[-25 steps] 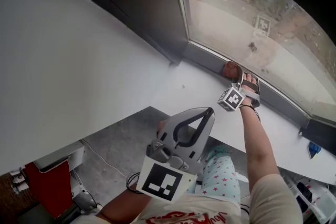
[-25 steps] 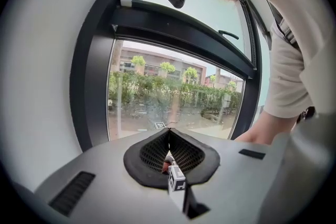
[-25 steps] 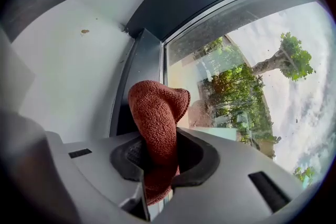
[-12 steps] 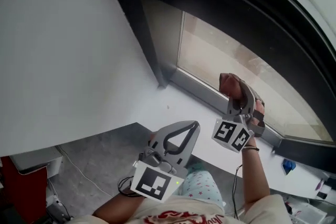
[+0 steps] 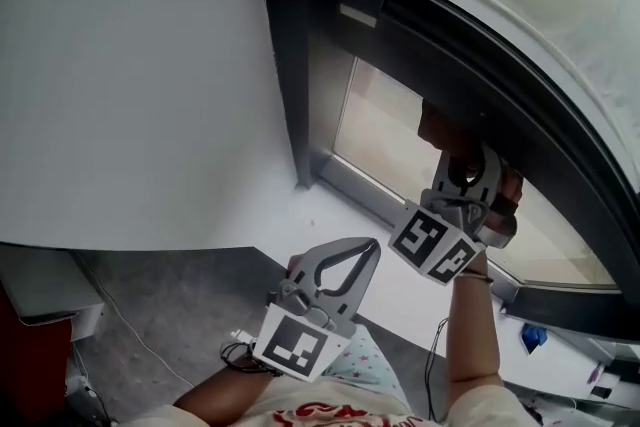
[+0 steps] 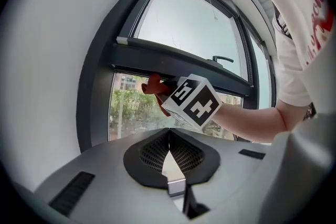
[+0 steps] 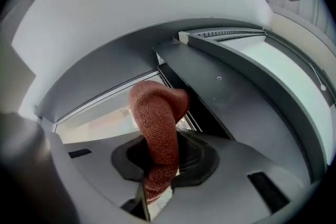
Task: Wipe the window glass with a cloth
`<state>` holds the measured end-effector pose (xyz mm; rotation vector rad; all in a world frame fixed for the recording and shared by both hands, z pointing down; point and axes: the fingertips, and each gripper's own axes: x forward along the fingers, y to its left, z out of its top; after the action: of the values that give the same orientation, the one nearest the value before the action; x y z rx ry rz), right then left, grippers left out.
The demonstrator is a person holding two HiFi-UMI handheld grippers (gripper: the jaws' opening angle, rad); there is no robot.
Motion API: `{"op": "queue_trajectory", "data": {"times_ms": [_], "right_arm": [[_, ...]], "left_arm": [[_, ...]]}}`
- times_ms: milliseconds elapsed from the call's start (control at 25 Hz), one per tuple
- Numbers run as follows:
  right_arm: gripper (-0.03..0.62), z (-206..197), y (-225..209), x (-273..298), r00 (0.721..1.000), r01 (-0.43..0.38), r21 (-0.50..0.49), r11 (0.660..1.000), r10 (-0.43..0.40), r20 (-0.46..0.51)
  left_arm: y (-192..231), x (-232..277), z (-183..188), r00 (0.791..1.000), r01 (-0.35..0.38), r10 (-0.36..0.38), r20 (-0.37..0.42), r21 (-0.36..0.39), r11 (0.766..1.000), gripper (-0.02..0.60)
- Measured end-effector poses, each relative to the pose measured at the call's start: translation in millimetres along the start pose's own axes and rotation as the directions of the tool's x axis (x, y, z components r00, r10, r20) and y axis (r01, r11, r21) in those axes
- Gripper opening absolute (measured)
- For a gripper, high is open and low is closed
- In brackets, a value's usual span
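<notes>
Rust-red knitted cloth [image 7: 157, 123], clamped in right tool [image 7: 158, 165], should be pressed flat on clear window glass [image 5: 385, 130] and drawn in overlapping strokes; left tool [image 6: 169, 139] closed, empty.

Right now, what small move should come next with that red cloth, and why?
Probably draw the right tool down across the lower pane: it is shut on the red cloth, held at the pane's top, under the dark crossbar, with the rest stretching below.
</notes>
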<state>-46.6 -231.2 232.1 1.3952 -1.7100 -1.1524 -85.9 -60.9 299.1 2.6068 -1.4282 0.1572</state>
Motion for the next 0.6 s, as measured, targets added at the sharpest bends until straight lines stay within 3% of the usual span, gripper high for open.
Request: {"op": "queue_trajectory", "data": {"times_ms": [240, 600], "right_arm": [[0.089, -5.0, 15.6, 3.4, 0.999, 0.008, -0.023, 1.000, -0.008, 0.033], [0.089, -33.5, 97.4, 3.8, 0.988, -0.156, -0.026, 0.987, 0.157, 0.010]], "left_arm": [[-4.1, -2.5, -13.5, 1.000, -0.024, 0.023, -0.013, -0.031, 0.999, 0.021], [1.4, -6.3, -26.3, 0.995, -0.096, 0.094, -0.036, -0.062, 0.993, 0.021]]}}
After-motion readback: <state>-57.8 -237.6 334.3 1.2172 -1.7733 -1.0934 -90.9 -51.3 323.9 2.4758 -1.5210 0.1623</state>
